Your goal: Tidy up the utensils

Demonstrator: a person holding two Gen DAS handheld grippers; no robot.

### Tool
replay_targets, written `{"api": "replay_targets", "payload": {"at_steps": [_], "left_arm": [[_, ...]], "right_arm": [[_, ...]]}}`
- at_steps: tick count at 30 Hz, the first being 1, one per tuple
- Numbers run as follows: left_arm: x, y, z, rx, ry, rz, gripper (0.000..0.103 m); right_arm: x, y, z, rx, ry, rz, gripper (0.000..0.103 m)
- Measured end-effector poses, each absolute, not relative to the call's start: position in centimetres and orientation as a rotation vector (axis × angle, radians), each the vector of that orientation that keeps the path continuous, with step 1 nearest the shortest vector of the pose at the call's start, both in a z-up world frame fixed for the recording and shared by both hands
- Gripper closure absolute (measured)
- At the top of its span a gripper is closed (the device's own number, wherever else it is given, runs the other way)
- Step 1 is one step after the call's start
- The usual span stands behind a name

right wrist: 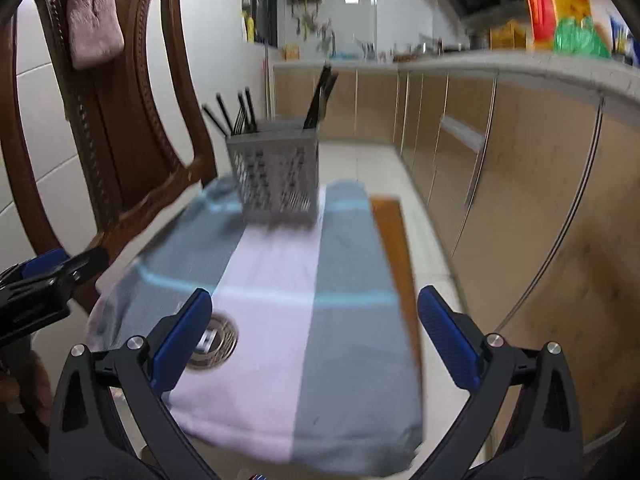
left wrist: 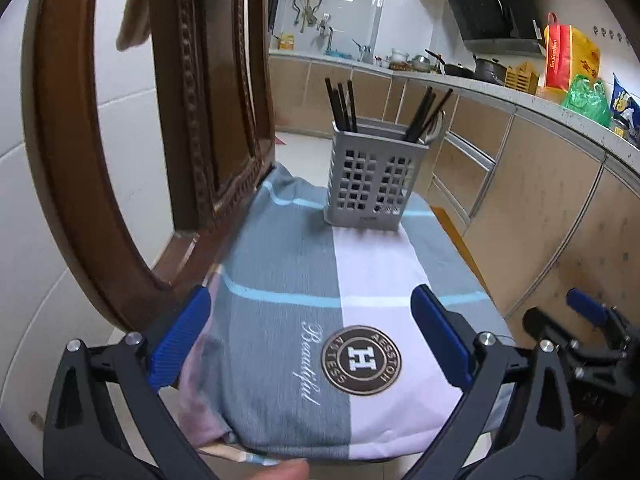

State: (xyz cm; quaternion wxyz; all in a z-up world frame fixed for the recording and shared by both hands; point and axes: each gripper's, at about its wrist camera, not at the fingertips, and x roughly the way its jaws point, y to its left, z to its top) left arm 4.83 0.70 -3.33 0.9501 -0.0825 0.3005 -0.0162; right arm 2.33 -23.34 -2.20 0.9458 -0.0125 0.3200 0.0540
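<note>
While both grippers, left gripper (left wrist: pixel 310 340) and right gripper (right wrist: pixel 316 338), hover with fingers spread wide and empty, the caddy (left wrist: pixel 370 176) already holds upright chopsticks (left wrist: pixel 342 106), apparently sorted by compartment.

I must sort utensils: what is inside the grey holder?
Black chopsticks stand in two groups in the holder, with a metal spoon on one side. Their lower ends are hidden.

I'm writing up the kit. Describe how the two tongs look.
Both match. Left tongs and right tongs have black skeletal frames with teardrop cut-outs and silver pivot bolts. Their fingers carry ribbed blue pads. No cables or markings show.
</note>
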Motion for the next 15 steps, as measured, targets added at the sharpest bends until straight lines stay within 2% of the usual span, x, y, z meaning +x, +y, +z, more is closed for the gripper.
{"api": "replay_targets", "payload": {"at_steps": [4, 15], "left_arm": [[4.6, 0.6, -3.3, -0.215, 0.627, -0.036, 0.004], [4.0, -0.9, -2.2, -0.123, 0.607, -0.045, 0.004]], "right_arm": [[2.0, -23.2, -2.1, 0.011, 0.650, 0.117, 0.003], [1.2, -22.9, -1.4, 0.062, 0.616, 0.137, 0.003]]}}
